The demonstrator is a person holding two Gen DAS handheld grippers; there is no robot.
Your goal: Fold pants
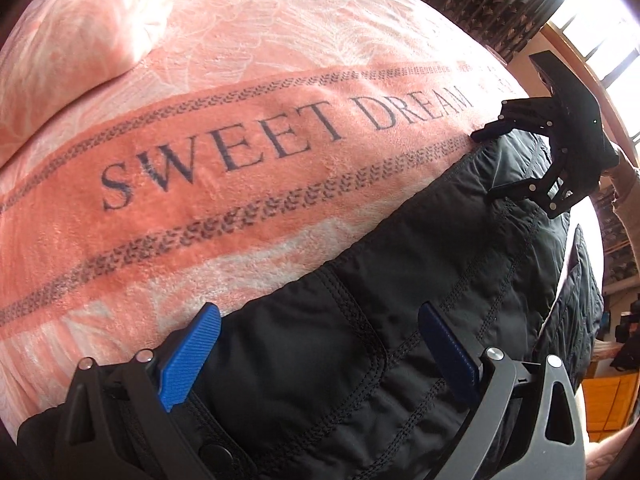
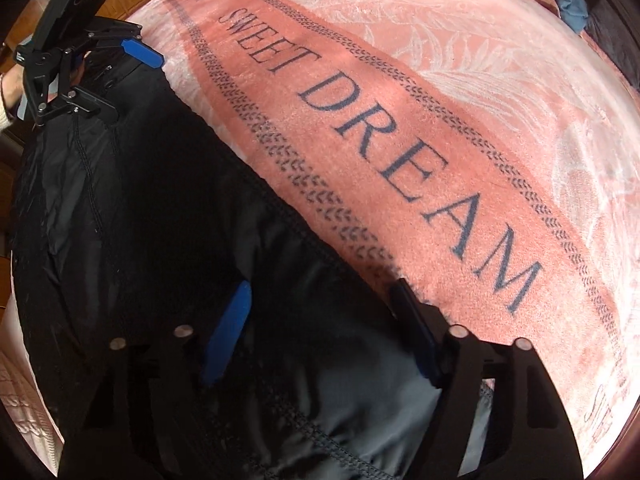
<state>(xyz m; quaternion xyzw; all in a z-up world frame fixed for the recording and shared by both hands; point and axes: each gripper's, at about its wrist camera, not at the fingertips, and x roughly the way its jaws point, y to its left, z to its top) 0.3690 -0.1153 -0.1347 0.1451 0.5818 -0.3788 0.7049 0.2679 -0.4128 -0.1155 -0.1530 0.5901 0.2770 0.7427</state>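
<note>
Both claws, left gripper (image 1: 320,344) and right gripper (image 2: 320,328), sit half-open astride the black pants (image 1: 360,360) edge, gripping nothing, probably lining up the fold.

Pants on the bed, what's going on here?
A person is working a pair of black pants laid on a pink blanket with two handheld grippers. The left gripper and the right gripper each stand over one end of the pants, jaws apart with fabric between them. No fold shows yet.
</note>
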